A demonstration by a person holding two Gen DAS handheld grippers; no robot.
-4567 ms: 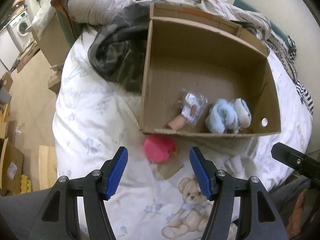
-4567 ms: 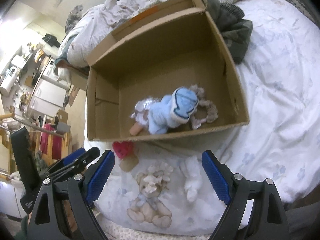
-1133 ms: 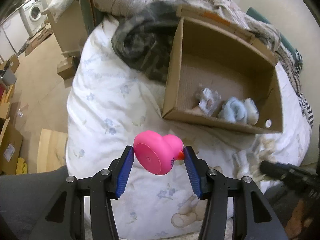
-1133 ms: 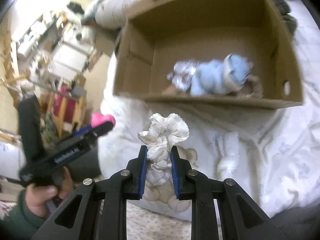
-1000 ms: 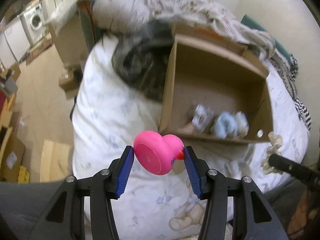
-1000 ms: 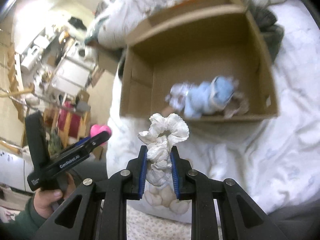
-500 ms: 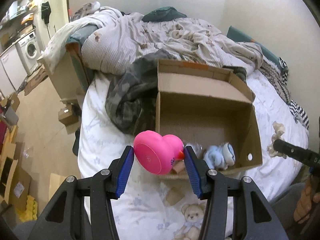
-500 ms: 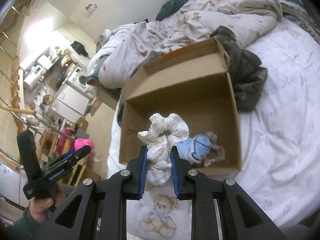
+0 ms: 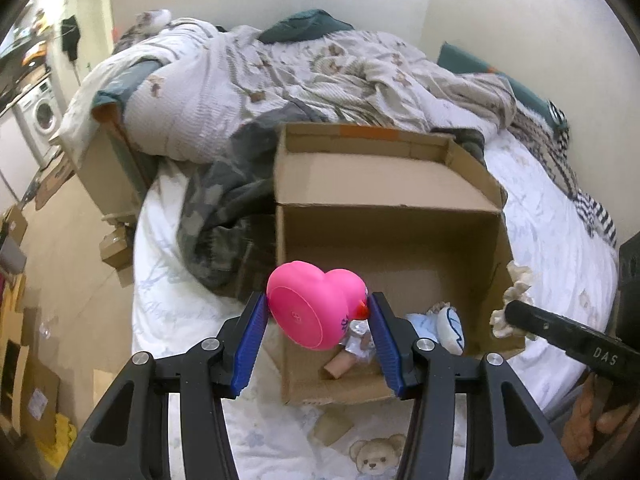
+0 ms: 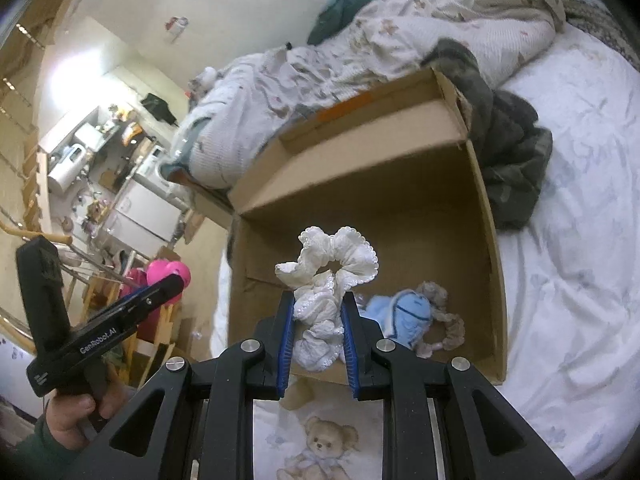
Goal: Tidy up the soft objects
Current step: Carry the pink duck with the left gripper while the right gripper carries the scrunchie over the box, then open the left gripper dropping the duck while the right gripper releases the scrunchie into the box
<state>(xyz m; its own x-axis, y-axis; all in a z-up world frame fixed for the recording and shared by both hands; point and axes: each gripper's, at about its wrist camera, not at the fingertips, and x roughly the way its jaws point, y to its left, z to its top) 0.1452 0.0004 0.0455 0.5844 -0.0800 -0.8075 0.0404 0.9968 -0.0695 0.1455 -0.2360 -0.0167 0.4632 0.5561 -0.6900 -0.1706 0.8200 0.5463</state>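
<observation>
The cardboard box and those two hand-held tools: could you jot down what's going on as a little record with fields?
Setting: bed with white floral sheet
Container: open cardboard box on the bed
Already in box: blue-and-white doll
Left tool: shut on pink rubber duck, raised in front of the box
Right tool: shut on white frilly scrunchie, raised in front of the box
Beside box: dark crumpled garment
</observation>
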